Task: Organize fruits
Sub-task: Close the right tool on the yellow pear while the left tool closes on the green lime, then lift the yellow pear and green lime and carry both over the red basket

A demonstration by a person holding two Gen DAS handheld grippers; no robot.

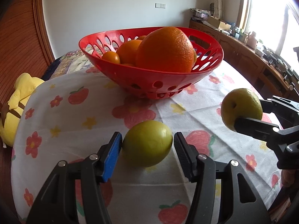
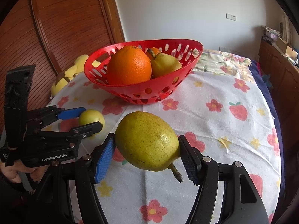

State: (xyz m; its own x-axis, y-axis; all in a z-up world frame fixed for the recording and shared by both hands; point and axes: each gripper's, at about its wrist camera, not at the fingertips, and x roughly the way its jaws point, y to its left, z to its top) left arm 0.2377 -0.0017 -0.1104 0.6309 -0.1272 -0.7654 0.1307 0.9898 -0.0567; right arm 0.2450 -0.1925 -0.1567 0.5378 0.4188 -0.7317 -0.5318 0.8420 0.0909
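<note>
On cloth (image 1: 93,112), two green fruits (image 1: 147,145), one basket (image 1: 115,71)

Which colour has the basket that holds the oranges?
Red basket; it shows best in the right wrist view.

Glossy red plastic basket (image 1: 149,82) with punched holes, dimpled waxy skin on the large orange (image 1: 165,49), smooth speckled pear (image 2: 147,141), matt printed cotton cloth (image 2: 224,130), ribbed blue rubber pads (image 1: 112,155), slatted varnished wood door (image 2: 61,28).

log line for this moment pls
left tongs: open around green fruit on cloth | right tongs: shut on pear, clear of cloth | basket: oranges inside
</note>
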